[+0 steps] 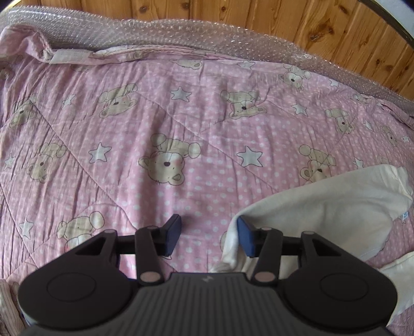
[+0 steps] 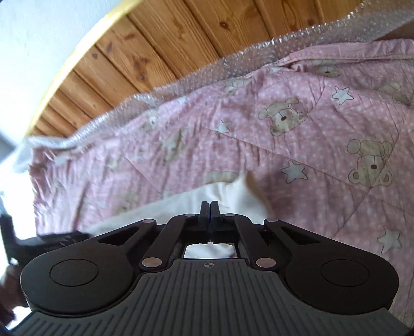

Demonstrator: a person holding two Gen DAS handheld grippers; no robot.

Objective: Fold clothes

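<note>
A white garment (image 1: 336, 204) lies on a pink quilt (image 1: 181, 124) at the lower right of the left wrist view. My left gripper (image 1: 209, 235) is open just above the quilt; its right pad (image 1: 245, 236) touches the garment's near edge, its left pad (image 1: 173, 234) is over bare quilt. In the right wrist view my right gripper (image 2: 210, 206) is shut, its fingertips against the white garment (image 2: 181, 204), which shows in front of and under the fingers. I cannot see whether cloth is pinched between them.
The pink quilt with bears and stars (image 2: 323, 129) covers the bed. Bubble wrap (image 1: 207, 33) lines the far edge against a wooden plank wall (image 1: 284, 20). The left gripper's dark body (image 2: 38, 240) shows at the left of the right wrist view.
</note>
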